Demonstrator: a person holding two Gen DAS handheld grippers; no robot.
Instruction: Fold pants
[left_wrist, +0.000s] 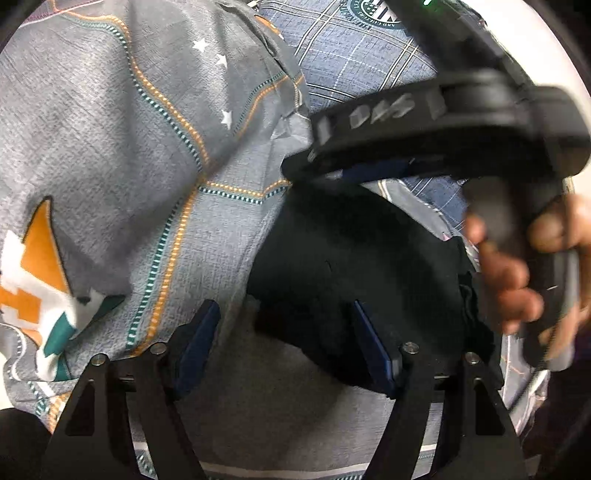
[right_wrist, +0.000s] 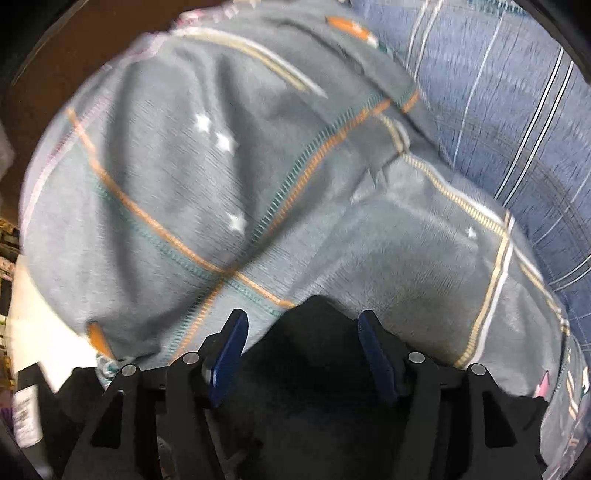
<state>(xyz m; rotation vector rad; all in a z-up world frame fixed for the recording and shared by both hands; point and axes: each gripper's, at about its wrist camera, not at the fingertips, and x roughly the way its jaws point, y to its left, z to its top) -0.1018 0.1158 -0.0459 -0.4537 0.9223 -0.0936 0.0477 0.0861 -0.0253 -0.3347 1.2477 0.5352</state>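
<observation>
The black pants lie bunched on a grey patterned bedsheet. My left gripper hovers over their near edge, open, with the dark cloth reaching between the blue pads but unpinched. A hand at the right holds the other tool's black housing above the pants. In the right wrist view my right gripper is open, pointing steeply down. The black pants lie under and between its blue pads, which stand apart from the cloth.
The grey sheet is rumpled, with orange and teal stitched lines and white stars. A blue plaid cloth lies at the far side, also at the upper right. The bed's edge and a dark floor show at the left.
</observation>
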